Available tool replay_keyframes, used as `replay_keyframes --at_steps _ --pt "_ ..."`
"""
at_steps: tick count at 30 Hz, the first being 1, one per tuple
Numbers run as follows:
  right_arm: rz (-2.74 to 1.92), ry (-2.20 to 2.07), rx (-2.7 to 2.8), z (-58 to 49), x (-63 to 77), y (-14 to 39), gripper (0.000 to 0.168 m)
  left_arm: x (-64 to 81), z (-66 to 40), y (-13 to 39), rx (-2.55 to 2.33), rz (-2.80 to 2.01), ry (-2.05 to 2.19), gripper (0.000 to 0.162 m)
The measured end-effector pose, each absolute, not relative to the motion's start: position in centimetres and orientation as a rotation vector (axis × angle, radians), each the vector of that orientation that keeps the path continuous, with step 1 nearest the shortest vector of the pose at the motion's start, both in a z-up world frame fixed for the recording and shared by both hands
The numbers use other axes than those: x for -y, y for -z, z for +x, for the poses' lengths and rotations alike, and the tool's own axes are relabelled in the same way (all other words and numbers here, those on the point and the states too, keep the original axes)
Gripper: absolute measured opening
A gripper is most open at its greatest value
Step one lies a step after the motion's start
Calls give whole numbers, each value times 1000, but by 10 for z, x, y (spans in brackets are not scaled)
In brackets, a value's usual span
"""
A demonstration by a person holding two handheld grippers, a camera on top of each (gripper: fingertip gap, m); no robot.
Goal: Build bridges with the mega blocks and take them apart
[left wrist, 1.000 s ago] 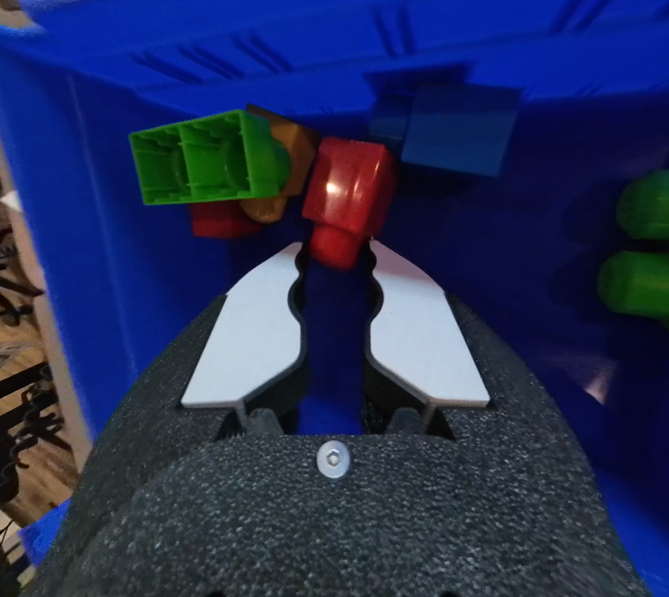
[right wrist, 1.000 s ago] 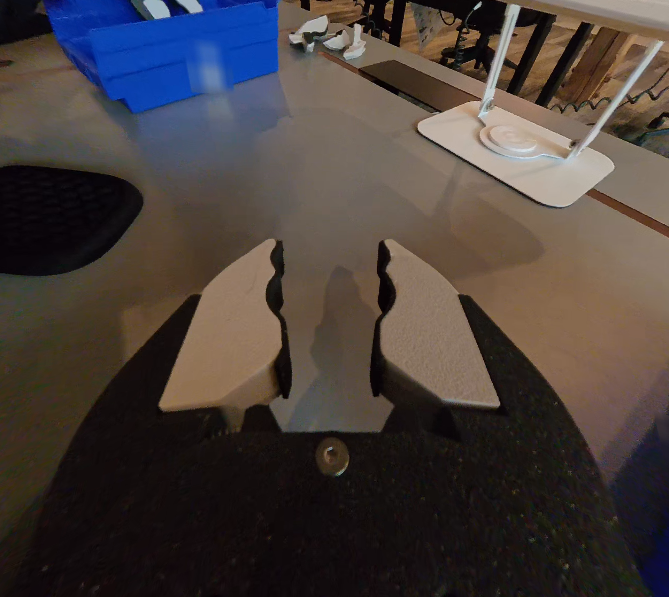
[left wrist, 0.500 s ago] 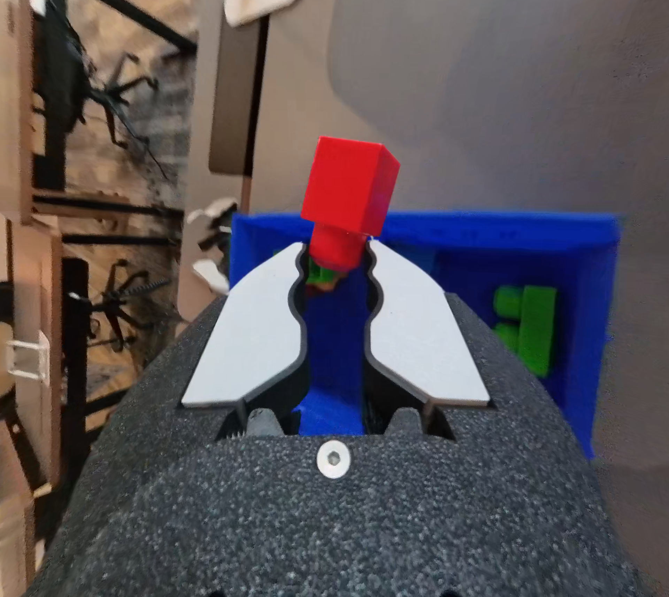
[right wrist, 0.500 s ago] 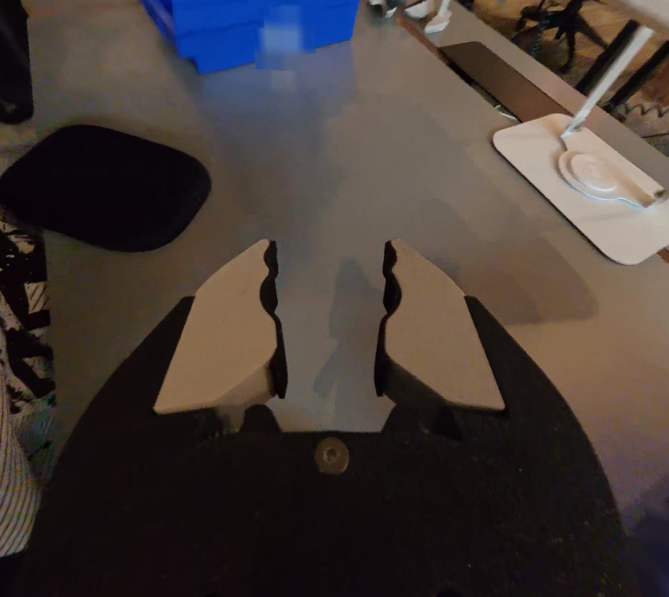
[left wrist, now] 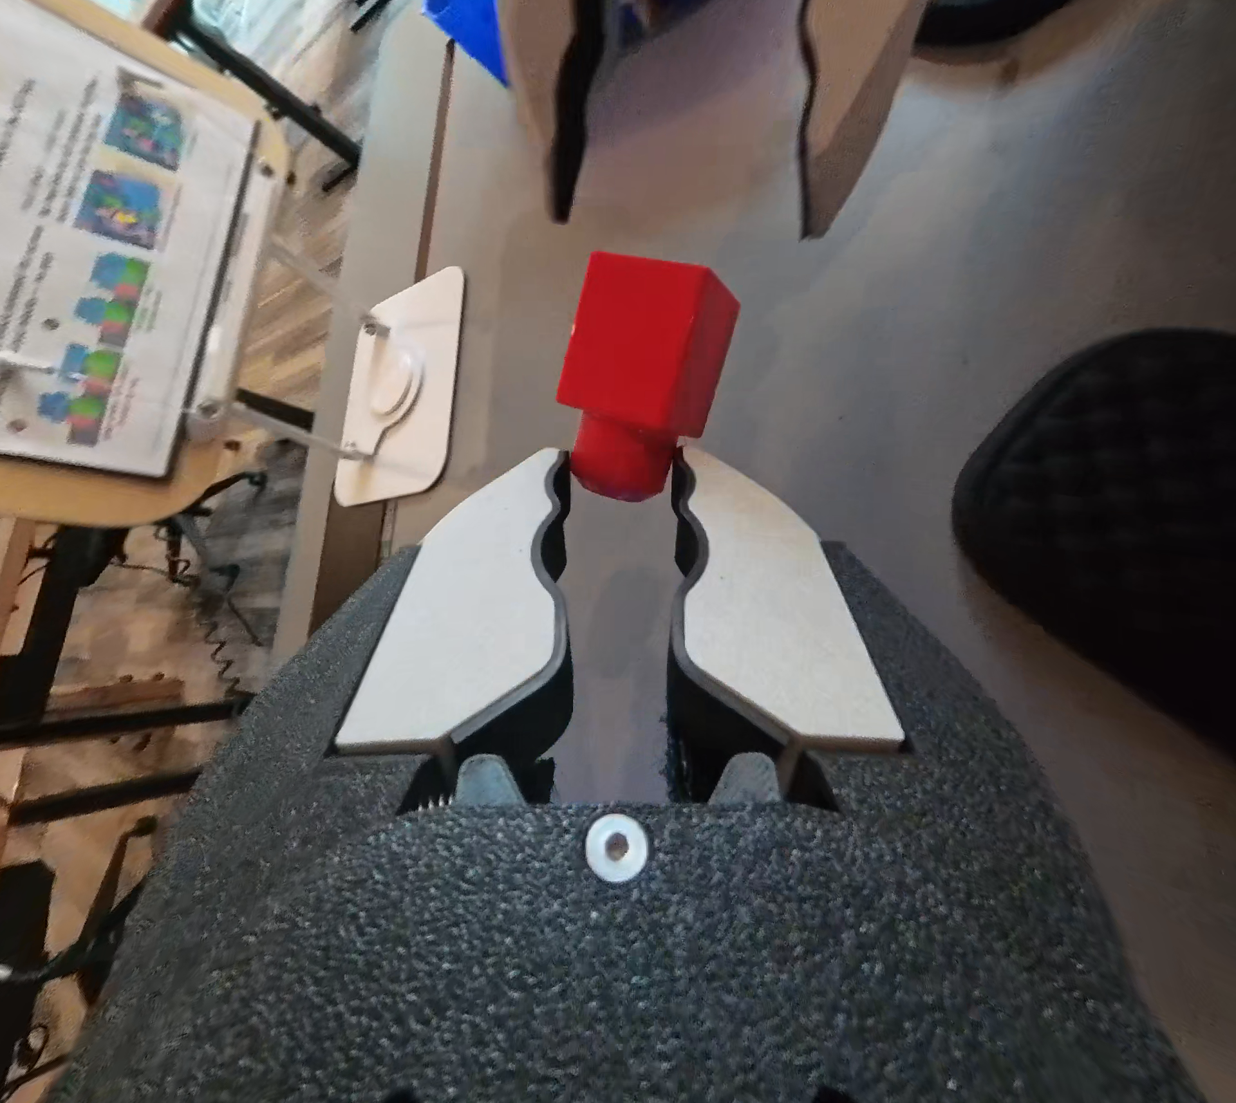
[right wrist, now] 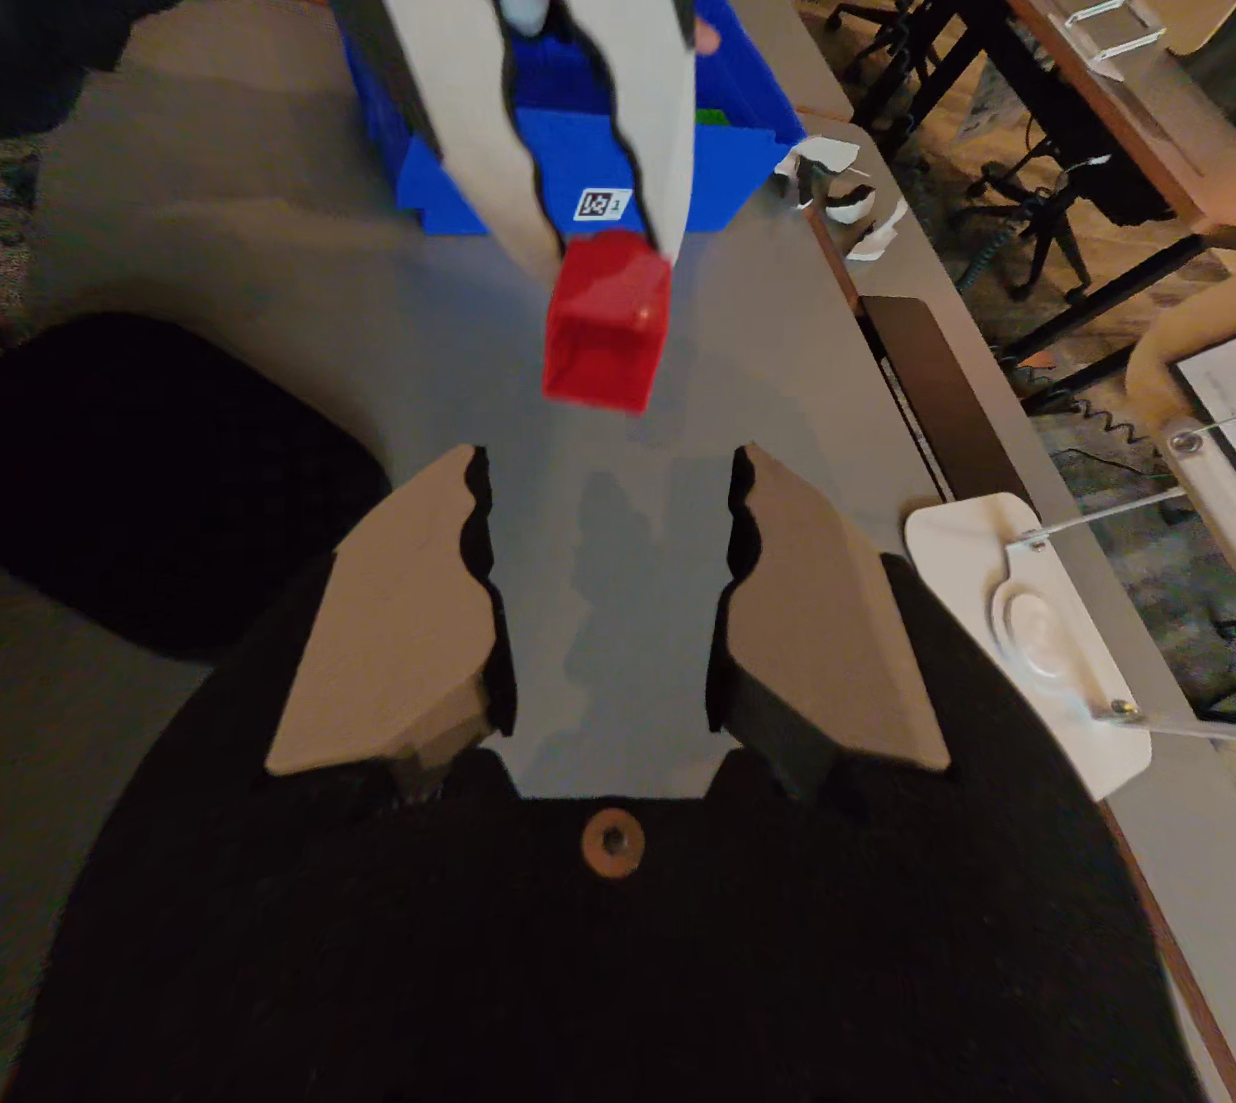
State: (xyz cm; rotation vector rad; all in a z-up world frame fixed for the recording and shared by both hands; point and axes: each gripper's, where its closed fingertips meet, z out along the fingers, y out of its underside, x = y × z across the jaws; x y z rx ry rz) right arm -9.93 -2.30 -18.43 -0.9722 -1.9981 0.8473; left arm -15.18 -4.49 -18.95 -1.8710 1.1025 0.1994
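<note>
Facing: left claw (left wrist: 622, 459) and right claw (right wrist: 610, 449) point at each other, tips near, above the grey surface (right wrist: 769, 349).
Left claw: clamped on the round stud of the red block (left wrist: 645, 359).
Block: held in air, long axis toward the right claw, just ahead of its gap.
Right claw: apart, empty.

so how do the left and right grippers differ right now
The left gripper is shut on the red block, pinching its round stud; the right gripper is open and holds nothing. The left gripper's fingers sit close together, the right gripper's stand well apart. The left gripper shows pale grey fingers, the right tan ones in shadow. Both hang over the grey table, tips facing each other.
</note>
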Motion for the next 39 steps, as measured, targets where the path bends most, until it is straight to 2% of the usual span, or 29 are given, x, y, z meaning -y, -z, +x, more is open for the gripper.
replay_keyframes --at_steps 6,11,15,18,23,29,35,39 --pt "-987 -860 2010 -103 26 199 62 32 -125 208 -1135 -1868 -147 29" --pt "-950 -868 2011 -100 27 201 39 27 -120 206 -1112 -1849 -128 29" --pt "-884 -882 1988 -96 22 191 37 23 -117 194 -1020 -1797 -101 30" --pt "-821 -1017 1964 -87 20 175 36 21 -115 174 -847 -1690 -51 43" --pt "-718 -1482 1839 -63 18 140 36 32 -97 136 -445 -1428 360 50" --pt "-653 -1815 1688 -52 16 119 36 34 -63 119 -305 -1250 679 68" --pt "-620 -1893 1673 -49 24 117 36 23 -50 119 -295 -1240 736 57" --pt "-608 -1912 1690 -48 29 118 36 25 -50 118 -320 -1213 707 35"
